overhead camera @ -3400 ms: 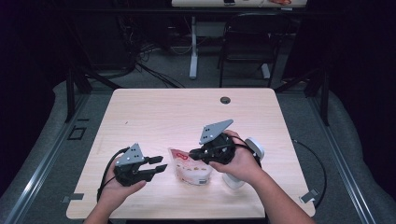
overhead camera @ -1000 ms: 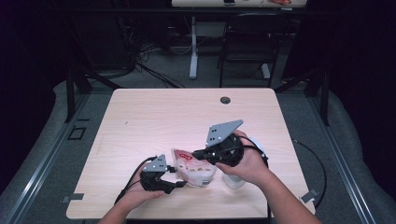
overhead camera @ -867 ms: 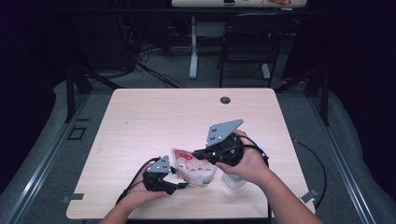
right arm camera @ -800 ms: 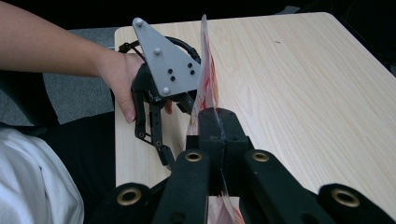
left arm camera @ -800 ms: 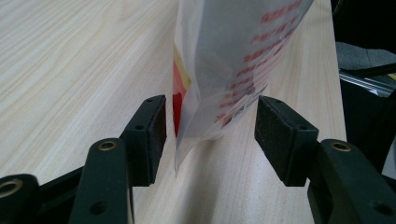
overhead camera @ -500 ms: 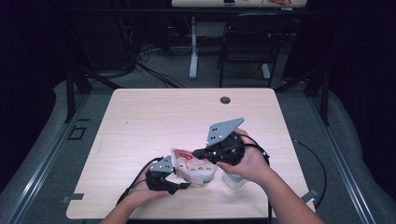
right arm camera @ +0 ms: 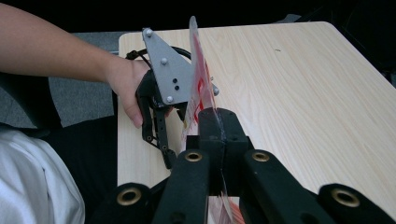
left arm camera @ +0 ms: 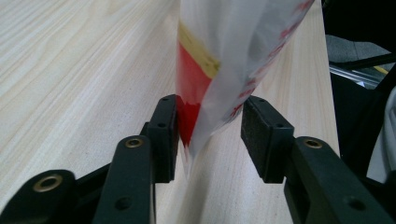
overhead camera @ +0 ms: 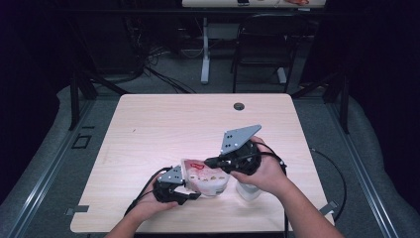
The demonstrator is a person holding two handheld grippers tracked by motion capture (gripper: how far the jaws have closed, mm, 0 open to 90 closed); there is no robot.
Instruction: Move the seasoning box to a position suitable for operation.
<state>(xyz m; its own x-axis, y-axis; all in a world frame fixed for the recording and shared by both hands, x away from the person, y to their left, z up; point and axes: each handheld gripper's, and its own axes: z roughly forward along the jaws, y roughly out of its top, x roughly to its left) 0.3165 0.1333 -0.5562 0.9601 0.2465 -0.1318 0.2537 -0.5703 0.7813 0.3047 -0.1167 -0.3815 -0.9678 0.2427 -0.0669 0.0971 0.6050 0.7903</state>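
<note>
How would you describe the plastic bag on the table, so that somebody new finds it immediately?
On the light wooden table, look at the near edge, between the person's two hands. The bag is there, held between both tools: a clear plastic packet with red print and pale pieces inside, the only colourful thing on the table.

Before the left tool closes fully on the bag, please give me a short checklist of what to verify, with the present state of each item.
1. Right tool clamped on the bag edge: ok.
2. Bag corner between the left tool pads: ok.
3. Left tool gripping: not ok; its jaws have just been closing, one pad at the bag, the other apart from it.
4. Bag lifted off the table: cannot tell.
5. Bag contents secure: cannot tell.
6. White bottle behind the right hand out of the way: ok.
</note>
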